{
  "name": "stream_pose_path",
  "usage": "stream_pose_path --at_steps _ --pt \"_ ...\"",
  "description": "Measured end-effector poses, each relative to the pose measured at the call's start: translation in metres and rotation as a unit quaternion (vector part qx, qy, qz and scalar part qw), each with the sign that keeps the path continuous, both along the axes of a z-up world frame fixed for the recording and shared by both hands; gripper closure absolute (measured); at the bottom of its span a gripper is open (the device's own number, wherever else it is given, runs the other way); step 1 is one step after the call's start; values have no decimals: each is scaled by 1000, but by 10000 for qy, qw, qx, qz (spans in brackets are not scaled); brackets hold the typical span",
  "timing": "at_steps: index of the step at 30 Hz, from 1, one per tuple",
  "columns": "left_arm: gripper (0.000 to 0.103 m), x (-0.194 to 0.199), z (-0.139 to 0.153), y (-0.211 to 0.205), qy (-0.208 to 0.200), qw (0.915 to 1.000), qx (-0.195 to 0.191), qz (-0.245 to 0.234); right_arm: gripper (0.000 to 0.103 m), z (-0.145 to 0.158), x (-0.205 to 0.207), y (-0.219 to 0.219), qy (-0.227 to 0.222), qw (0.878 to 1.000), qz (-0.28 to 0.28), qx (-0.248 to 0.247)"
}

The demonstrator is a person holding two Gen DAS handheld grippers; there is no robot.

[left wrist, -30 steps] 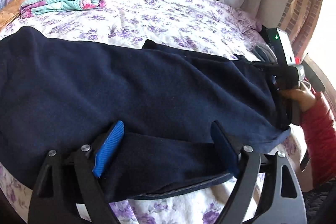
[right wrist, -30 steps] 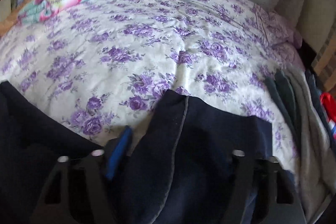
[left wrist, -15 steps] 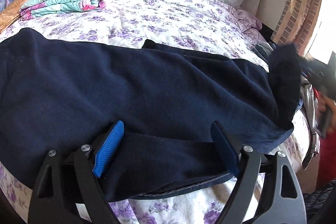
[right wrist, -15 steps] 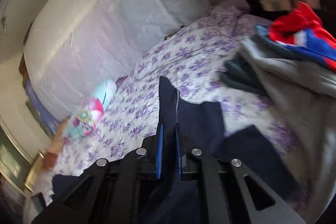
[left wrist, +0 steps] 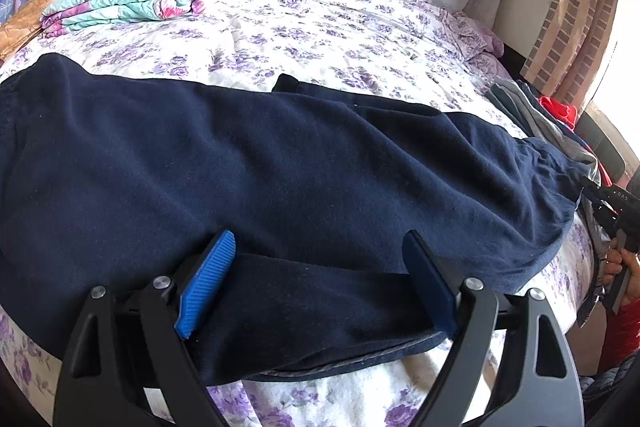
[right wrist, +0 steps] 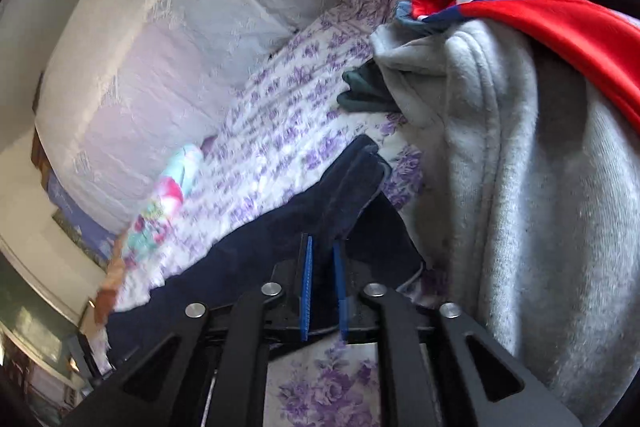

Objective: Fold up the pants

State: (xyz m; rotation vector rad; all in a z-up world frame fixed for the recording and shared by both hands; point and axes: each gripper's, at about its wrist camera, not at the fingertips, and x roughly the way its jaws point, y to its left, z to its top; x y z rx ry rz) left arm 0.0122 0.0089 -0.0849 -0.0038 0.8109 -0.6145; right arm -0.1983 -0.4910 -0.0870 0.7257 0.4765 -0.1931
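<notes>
- The pants [left wrist: 280,163] were judged soft and limp, of a thick fleece-like knit: light enough to be lifted by one edge, but likely to sag and drag on the bedspread [left wrist: 328,27] rather than hold a crease.
- A hold was judged best taken at the hems or the waistband, where the cloth is doubled and less likely to slip from ribbed pads.
- The pants were seen as plain dark navy, laid out lengthwise across the near part of the bed, one leg lapped over the near edge.
- The left gripper [left wrist: 316,283] was held spread wide astride that near leg, its pads not seen pressing the cloth.
- The right gripper [right wrist: 322,287] was seen at the right edge of the bed, its jaws narrow but opening; no cloth was seen between them, the navy end [right wrist: 352,183] lying just beyond the tips.
- A grey garment [right wrist: 520,187] and a red one [right wrist: 540,11] were piled beside that end.
</notes>
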Motion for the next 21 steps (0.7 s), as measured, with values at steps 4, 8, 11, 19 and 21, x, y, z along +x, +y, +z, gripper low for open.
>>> stream_pose_path --at_steps 4,8,11,19,21 --pt "20 0 0 0 -3 10000 18 0 52 -4 10 6 169 9995 69 -247" --pt "20 -5 5 -2 -32 9995 219 245 51 1 16 35 967 9832 111 -1542" --pt "20 -21 21 -2 -435 9961 570 522 22 34 2 53 1106 9578 -537 -2598" --pt "6 -10 60 -20 -686 9975 142 117 3 68 15 81 -564 9831 803 -1548" --pt "6 5 44 -30 -278 9990 335 114 3 44 58 93 -365 9784 1943 -611"
